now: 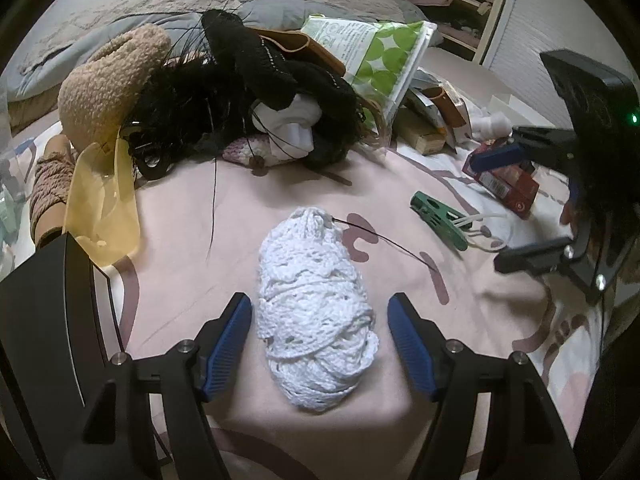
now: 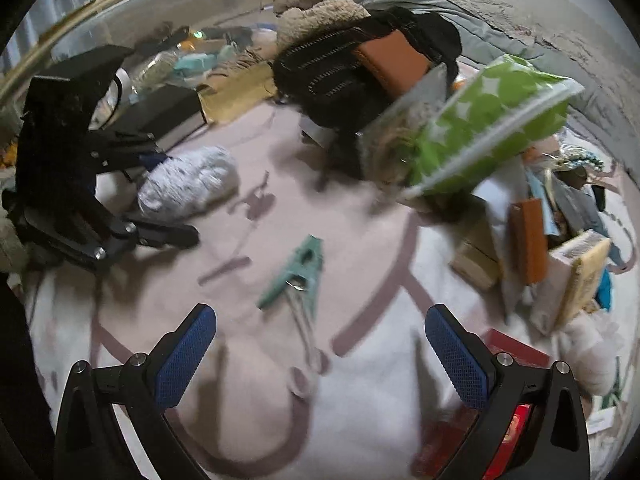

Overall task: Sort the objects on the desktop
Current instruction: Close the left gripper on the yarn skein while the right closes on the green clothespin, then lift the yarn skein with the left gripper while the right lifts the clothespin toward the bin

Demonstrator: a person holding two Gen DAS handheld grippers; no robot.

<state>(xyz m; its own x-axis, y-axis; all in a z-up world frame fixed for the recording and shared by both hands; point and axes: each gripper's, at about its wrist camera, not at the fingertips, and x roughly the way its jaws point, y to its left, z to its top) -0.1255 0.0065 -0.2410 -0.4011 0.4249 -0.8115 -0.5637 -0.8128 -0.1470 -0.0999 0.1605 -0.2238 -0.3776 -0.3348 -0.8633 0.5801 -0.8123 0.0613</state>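
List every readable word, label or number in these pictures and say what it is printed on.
None can be read.
Green-dotted packet: fine print on its white panel, too small.
Red box: markings too small.
Yellowish box: print blurred.

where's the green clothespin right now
The green clothespin lies on the pink sheet, just ahead of the open right tongs, with the white yarn ball off to its left.
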